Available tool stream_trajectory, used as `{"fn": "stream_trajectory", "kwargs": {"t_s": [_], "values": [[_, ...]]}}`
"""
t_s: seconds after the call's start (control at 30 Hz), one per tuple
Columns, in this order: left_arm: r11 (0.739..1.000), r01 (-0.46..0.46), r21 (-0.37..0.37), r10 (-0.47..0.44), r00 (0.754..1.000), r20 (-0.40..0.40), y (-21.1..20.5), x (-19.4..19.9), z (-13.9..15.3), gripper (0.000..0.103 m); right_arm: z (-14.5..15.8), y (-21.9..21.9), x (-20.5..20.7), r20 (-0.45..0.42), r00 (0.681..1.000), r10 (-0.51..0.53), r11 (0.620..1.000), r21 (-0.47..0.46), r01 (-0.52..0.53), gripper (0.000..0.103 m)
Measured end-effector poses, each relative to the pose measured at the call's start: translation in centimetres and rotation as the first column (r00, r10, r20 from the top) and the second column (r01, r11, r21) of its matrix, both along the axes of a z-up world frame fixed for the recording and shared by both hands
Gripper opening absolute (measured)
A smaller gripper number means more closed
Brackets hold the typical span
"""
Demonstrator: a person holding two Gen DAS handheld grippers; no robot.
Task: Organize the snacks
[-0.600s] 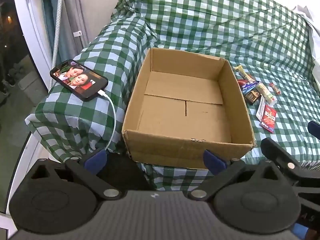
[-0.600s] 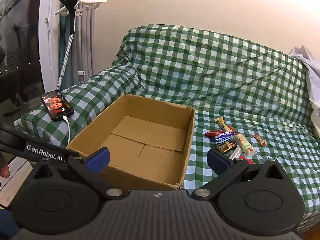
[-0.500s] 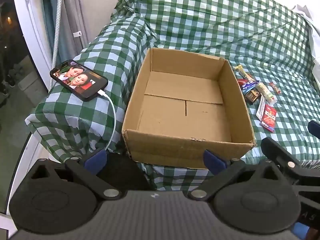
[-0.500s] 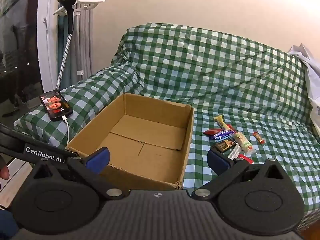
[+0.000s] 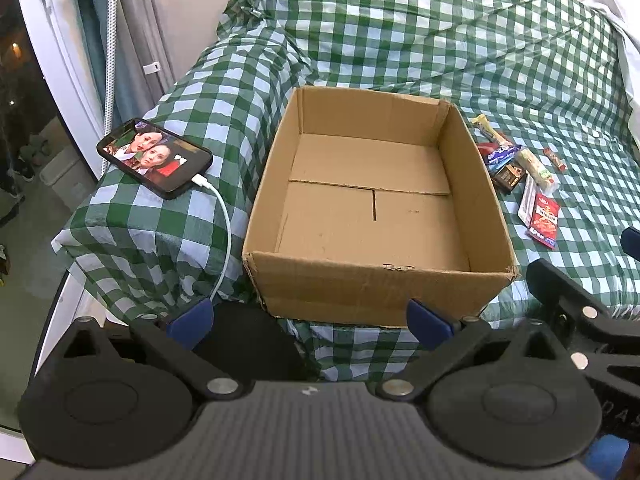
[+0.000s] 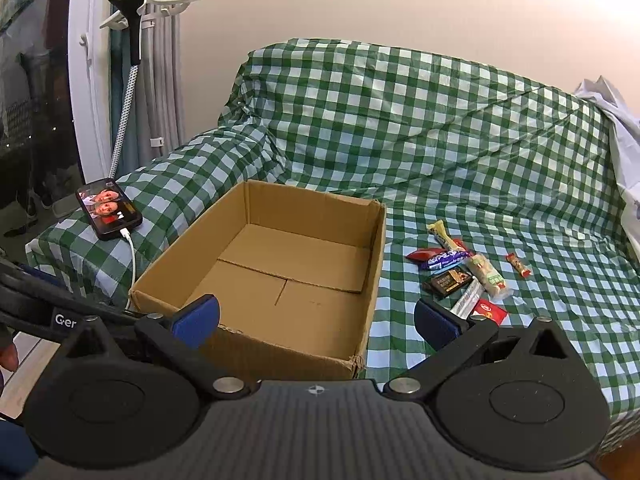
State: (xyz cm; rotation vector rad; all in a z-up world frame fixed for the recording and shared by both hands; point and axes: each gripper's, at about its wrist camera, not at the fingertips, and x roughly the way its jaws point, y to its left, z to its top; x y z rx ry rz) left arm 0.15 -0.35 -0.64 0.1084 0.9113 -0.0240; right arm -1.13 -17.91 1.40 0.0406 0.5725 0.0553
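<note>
Nothing is sorted yet: the cardboard box point(image 5: 376, 216) sits open and bare on the green checked cover point(image 5: 420, 32), and every snack lies outside it, so the whole job remains. The snacks point(image 6: 464, 276) form a loose cluster on the cover just right of the box's right wall: a pale long bar, a blue wrapper, a dark chocolate packet, a white stick, a red sachet, and one small red piece a little farther right. The left gripper point(image 5: 310, 320) and right gripper point(image 6: 316, 316) both hover near the box's near edge, jaws spread wide, holding nothing.
</note>
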Motion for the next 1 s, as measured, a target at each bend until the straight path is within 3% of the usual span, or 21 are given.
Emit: {"fn": "stream_trajectory", "kwargs": {"t_s": [0.27, 0.5, 1.0], "values": [[1.0, -0.002, 0.027, 0.001, 0.999, 0.05, -0.1, 0.0, -0.1, 0.103, -0.3, 0.0, 0.1, 0.029, 1.0, -0.004, 1.0, 0.015, 0.004, 0.103], [1.0, 0.006, -0.019, -0.006, 1.0, 0.003, 0.1, -0.1, -0.4, 0.103, -0.6, -0.1, 0.2, 0.05, 0.999, -0.007, 1.0, 0.014, 0.006, 0.103], [1.0, 0.01, 0.001, -0.01, 0.999, 0.044, -0.2, 0.1, -0.7, 0.103, -1.2, -0.1, 0.4, 0.05, 0.999, -0.013, 0.999, 0.034, 0.012, 0.103]]}}
